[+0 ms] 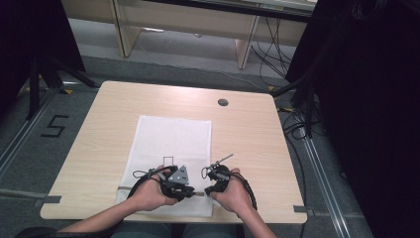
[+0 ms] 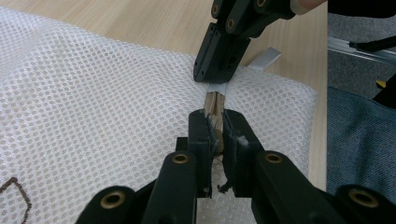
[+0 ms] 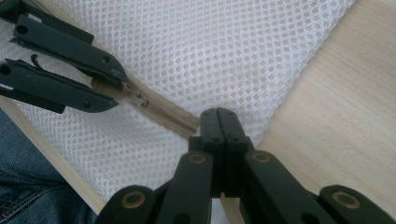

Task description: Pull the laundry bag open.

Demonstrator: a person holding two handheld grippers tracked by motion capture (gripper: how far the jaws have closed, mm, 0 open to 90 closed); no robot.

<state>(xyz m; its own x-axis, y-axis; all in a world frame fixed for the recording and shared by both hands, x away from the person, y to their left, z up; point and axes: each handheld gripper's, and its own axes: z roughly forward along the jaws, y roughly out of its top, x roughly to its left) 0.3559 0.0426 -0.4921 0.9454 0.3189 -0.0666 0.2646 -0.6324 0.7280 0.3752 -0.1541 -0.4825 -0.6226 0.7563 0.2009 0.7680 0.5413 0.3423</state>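
Reaching in from the table's [image 1: 247, 129] near edge, both forearms angle inward, hands close together over the white mesh bag's [image 1: 168, 144] near edge; the left gripper [image 2: 215, 126] has its fingers clamped on the beige zipper [image 3: 161, 113] pull; the right gripper [image 3: 218, 114], just beside, points toward it, fingers pressed together at the zipper's end; the bag lies flat mid-table.

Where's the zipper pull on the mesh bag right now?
In the right gripper view, the zipper pull sits between the left gripper jaws at upper left, on the beige zipper near the mesh bag edge.
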